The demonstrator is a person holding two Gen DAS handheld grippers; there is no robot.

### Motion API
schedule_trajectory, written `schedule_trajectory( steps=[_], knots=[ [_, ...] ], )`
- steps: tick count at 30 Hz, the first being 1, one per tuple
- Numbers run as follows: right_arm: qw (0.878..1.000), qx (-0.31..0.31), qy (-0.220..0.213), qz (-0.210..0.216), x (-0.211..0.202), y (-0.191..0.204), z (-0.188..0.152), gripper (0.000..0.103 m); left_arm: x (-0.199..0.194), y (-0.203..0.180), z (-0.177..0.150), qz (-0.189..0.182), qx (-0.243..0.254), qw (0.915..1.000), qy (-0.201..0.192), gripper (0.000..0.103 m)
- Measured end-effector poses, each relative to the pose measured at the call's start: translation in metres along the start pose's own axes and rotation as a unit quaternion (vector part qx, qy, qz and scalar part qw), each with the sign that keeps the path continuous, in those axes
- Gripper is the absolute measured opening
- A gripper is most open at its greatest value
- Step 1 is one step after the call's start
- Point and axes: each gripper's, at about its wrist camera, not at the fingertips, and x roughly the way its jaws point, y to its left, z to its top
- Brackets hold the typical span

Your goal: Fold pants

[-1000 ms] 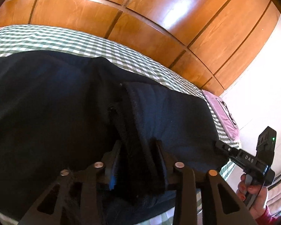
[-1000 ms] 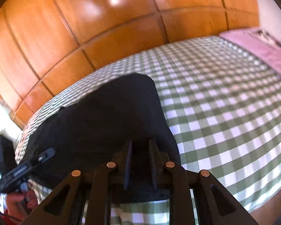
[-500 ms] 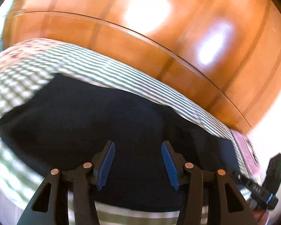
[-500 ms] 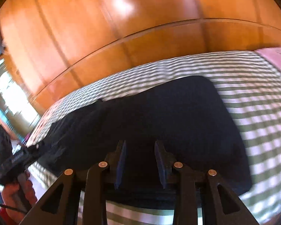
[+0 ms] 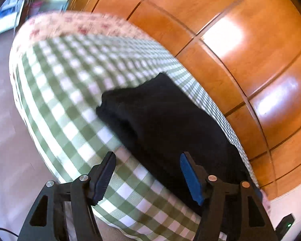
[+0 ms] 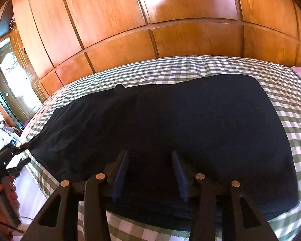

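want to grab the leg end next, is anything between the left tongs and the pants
Nothing visible is. The left tongs are open over the checked bedspread, and the dark pants lie flat just ahead, partly between the fingers. Only bare bedspread lies around the leg end.

Left claw spread wide and holding nothing, right claw likewise parted, empty

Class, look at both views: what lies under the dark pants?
The dark pants lie flat on a green-and-white checked bedsheet, which shows around their edges in both views. Whatever is directly beneath the fabric is covered and cannot be seen.
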Motion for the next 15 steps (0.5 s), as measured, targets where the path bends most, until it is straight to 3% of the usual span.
schedule_trajectory(
  steps=[9,12,14,15],
  knots=[
    [1.0,0.006,-0.004,0.003,-0.003,-0.001,-0.001,0.047,0.023,0.004,0.019,-0.056,-0.025,0.998,-0.014,0.066],
    [1.0,0.006,-0.005,0.004,-0.002,-0.001,-0.001,0.047,0.03,-0.005,0.025,-0.042,-0.009,0.9989,-0.021,0.065],
    [1.0,0.005,-0.005,0.004,-0.002,-0.002,-0.001,0.047,0.033,-0.011,0.026,-0.028,0.002,0.9993,-0.024,0.043],
    [1.0,0.004,-0.004,0.004,-0.002,-0.002,-0.001,0.047,0.034,-0.013,0.027,-0.023,0.004,0.9995,-0.022,0.022]
  ],
)
